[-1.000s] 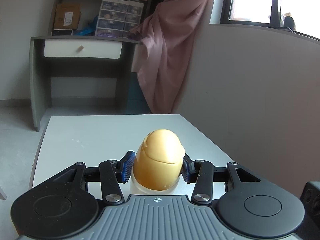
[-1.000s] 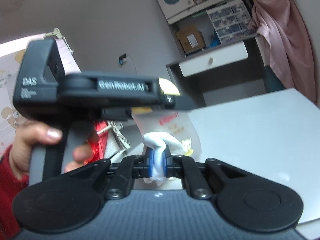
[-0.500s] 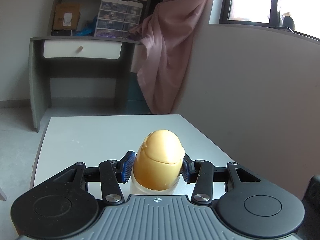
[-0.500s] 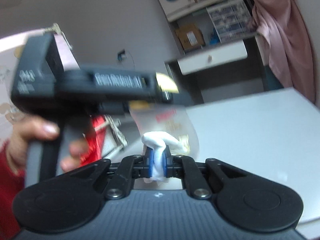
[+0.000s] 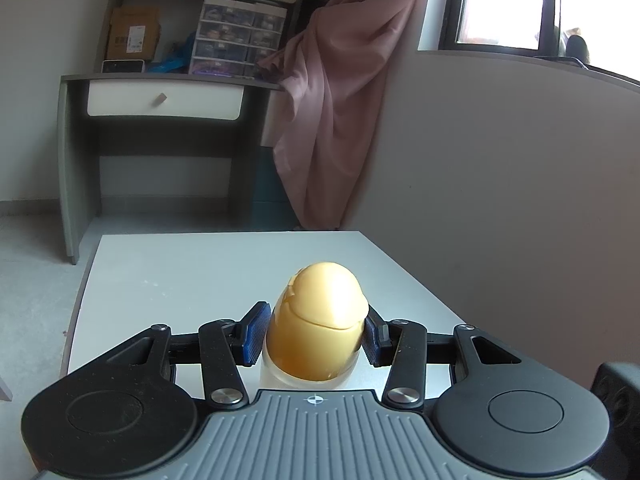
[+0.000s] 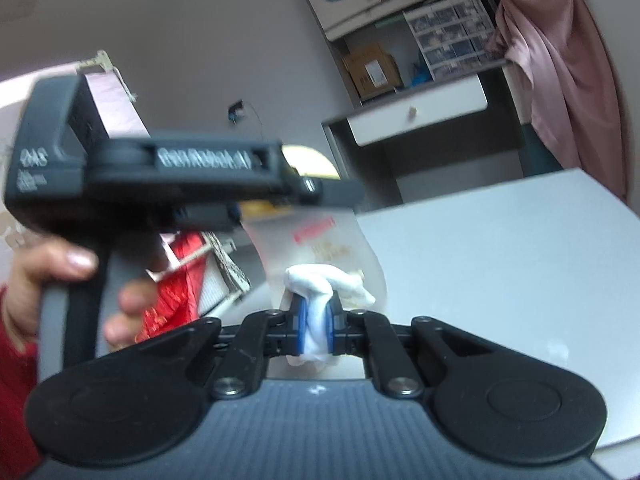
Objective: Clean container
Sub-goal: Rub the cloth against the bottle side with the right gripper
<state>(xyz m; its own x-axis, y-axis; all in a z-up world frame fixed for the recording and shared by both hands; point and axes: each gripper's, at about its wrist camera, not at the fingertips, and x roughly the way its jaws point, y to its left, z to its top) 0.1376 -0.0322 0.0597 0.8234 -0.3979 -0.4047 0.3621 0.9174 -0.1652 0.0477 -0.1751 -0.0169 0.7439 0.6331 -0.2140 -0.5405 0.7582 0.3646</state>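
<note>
Hand (image 6: 48, 280) round L gripper (image 6: 308, 184) handle

Beyond the container (image 5: 316, 320) the bench (image 5: 208, 264) lies bare to its far edge, open to passage; a wall (image 5: 500, 200) closes the right side just beside the bench; in the right wrist view the left tool (image 6: 280, 192) and the hand (image 6: 48, 280) holding it block the left, while the bench's right half (image 6: 500, 248) lies free.

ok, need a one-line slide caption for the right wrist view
Right gripper pinches a white cloth against the clear, yellow-capped bottle held by the left gripper over the white table.
</note>
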